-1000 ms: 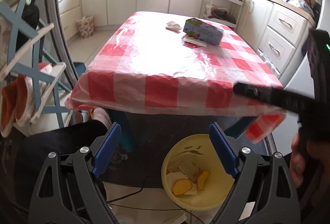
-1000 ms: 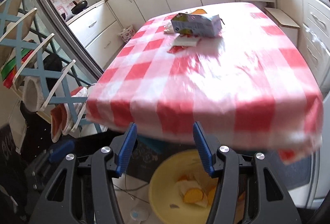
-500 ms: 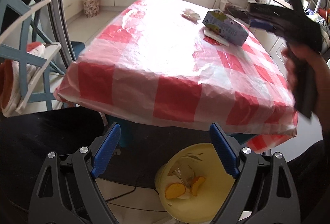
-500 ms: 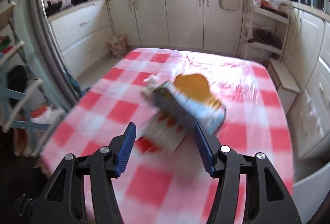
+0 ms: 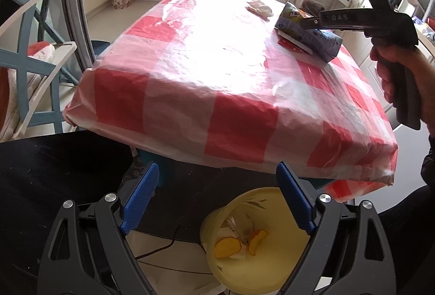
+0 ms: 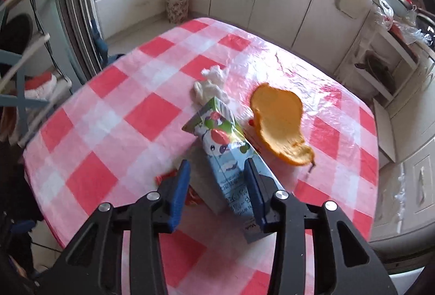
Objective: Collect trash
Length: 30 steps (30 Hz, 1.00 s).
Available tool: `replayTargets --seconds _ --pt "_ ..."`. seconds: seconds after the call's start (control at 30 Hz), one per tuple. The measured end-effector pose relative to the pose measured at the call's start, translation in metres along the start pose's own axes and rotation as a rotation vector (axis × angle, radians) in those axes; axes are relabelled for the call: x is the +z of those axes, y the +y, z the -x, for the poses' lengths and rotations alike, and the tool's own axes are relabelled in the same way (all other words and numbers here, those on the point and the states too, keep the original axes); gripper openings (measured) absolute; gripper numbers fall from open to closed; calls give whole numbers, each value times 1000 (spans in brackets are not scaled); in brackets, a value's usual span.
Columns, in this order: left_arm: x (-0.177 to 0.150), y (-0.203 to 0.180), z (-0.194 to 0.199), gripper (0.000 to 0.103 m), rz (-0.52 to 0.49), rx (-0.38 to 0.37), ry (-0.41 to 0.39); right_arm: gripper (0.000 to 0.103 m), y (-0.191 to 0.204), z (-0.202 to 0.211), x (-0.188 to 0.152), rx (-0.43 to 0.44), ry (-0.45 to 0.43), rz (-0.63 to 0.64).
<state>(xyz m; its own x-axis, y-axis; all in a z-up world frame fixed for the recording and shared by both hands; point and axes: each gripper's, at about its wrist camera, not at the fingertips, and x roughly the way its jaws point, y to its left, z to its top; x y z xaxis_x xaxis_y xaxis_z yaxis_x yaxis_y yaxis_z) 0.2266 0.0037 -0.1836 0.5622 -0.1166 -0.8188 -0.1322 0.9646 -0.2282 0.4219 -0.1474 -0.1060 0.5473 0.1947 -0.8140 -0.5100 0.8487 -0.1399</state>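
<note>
Where glossy red-checked plastic covers bench: one printed cardboard carton straddled by released right hand-held gripper; left hand-held gripper released, grasping nothing.

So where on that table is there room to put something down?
The near half of the table is bare checked cloth. It is crowded mid-table: carton, orange peel, tissue and a red wrapper under the carton.
</note>
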Motion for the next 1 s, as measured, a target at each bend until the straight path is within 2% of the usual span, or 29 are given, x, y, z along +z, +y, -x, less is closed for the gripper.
replayTargets --seconds 0.07,0.17,0.23,0.3,0.43,0.53,0.57,0.63,0.67,0.7,0.8,0.9,1.0 --pt "-3 -3 0 84 -14 1 3 39 -13 0 -4 3 -6 -40" --pt "-7 -6 1 84 -20 4 5 27 -24 3 -7 -5 -4 -81" --pt "-8 -6 3 84 -18 3 3 19 -31 7 -11 24 4 -110" --pt "-10 -7 5 84 -19 2 1 2 -33 13 -17 36 28 -114" --pt "-14 -9 9 84 -30 -3 -6 2 -39 25 -36 19 44 -124" --pt "-15 -12 10 84 -38 -5 -9 2 -51 39 -49 46 -7 -162" --pt "-15 -13 10 84 -41 -4 -9 3 -54 43 -52 77 -30 -179" --pt "-16 -15 9 84 -47 -3 -7 20 -54 46 -52 122 -57 -191" --pt "-16 -17 8 84 -52 0 -6 43 -50 48 -49 107 -83 -176" --pt "-17 -17 8 84 -55 1 -5 52 -43 51 -45 92 -119 -147" --pt "-17 -18 5 84 -56 7 3 57 -23 44 -31 77 -130 -70" --pt "-16 -15 2 84 -45 7 11 60 -3 20 -16 21 -80 16" --pt "-15 -13 1 84 -36 4 16 63 -2 -8 -15 -12 -1 32"
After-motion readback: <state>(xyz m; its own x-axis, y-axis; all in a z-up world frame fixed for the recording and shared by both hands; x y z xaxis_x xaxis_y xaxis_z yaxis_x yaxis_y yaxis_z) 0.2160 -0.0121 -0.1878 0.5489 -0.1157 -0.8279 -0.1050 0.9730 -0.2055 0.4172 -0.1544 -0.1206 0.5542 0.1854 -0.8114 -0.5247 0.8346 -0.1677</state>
